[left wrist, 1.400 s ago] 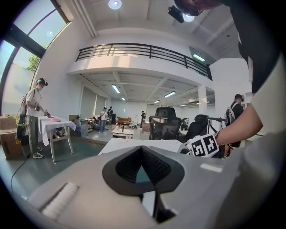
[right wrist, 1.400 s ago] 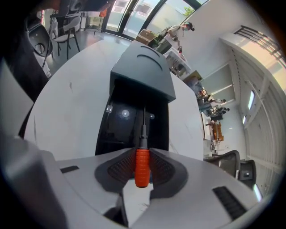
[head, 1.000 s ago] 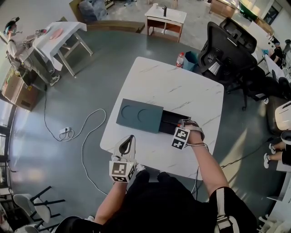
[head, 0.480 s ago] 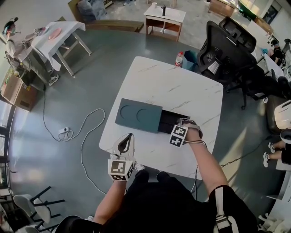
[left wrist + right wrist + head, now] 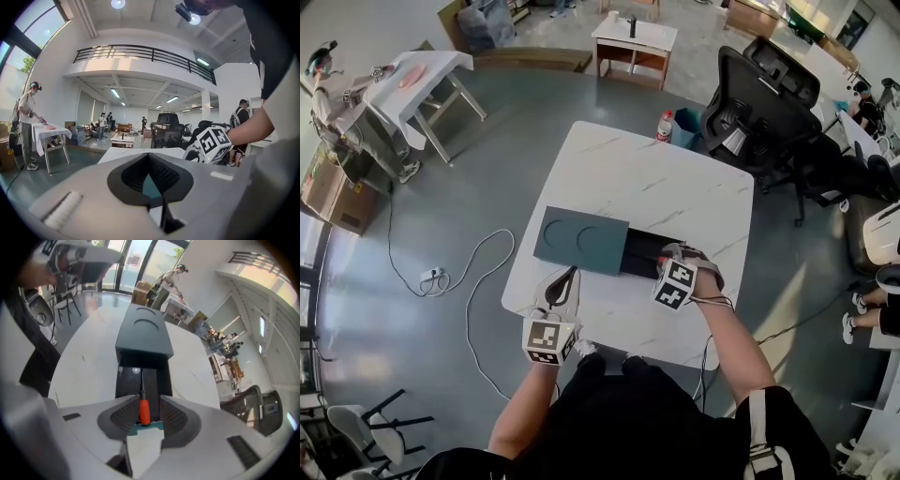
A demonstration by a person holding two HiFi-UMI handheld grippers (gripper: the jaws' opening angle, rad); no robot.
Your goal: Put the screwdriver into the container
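Where the screwdriver (image 5: 143, 409) lies: inside the open black tray of the container (image 5: 579, 241), orange handle at the uncovered end, thin shaft running toward the lid.
Container: dark teal box on the near half of the desk (image 5: 656, 178); its lid, with two round hollows, is slid toward the desk's left edge, so the tray's right end is bare.
Right gripper (image 5: 144, 402): held over the open end of the tray and pointing steeply down. Its jaws have just been opening and stand spread, with the handle seen between them but the pads clear of it.
Left gripper (image 5: 148, 157): at the desk's near edge toward the near-left corner, aimed about level at the lid and apart from it. Its jaws are pressed together at the tips with nothing in them.
Beyond the far edge: a bottle (image 5: 664, 125) on the floor, beside a black office chair (image 5: 750, 89).
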